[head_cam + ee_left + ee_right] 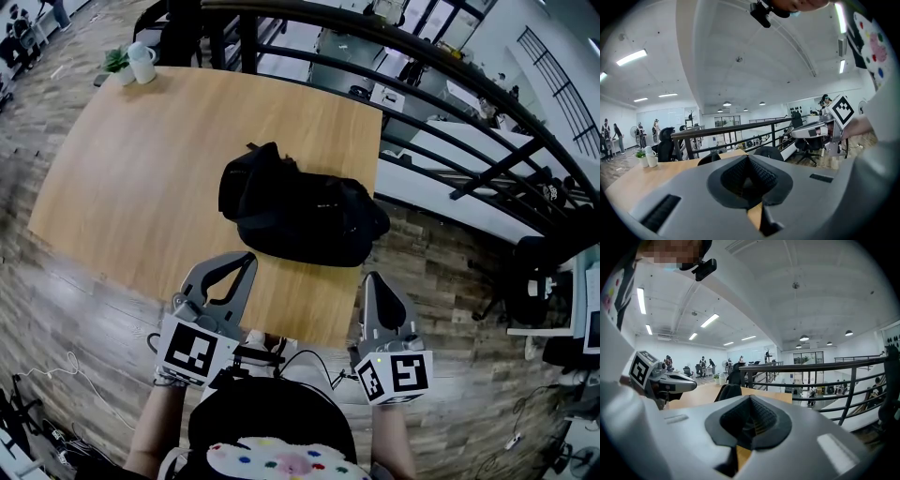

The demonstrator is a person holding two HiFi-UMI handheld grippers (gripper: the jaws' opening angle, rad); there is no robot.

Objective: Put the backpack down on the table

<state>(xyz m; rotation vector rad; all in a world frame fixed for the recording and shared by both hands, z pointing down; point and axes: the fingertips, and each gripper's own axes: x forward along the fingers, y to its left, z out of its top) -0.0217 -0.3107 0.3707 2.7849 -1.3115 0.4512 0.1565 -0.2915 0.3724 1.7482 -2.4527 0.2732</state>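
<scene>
Resting flat on the table, the backpack lies toward the near right corner, and its right end bulges just past the right edge. Both tools are well clear of it! The left gripper hovers over the near edge with its jaws clenched on nothing, and its own view shows the ribbed pads pressed together with only bare wood beyond. The right gripper sits just off the near right corner, likewise squeezed tight and empty. Why hang there, close to the person's body? My read is that the job is done: the bag carries its own weight on the wood, nothing grips a strap, and the tools are parked where they cannot snag it. Now the bag itself. Its long axis runs across the table, roughly in line with the near edge, dipping a little nearer at the right. The bulkier, rounded body fills the right part, while the left end rises into a softer hump with a small loop poking up at its far side, probably the carry handle, so I'd call that the top, pointing at the left edge. It looks slumped and stable, though that overhang on the right is the one spot to watch. Far off at the far left corner a mug stands beside a small plant, well apart from everything.
</scene>
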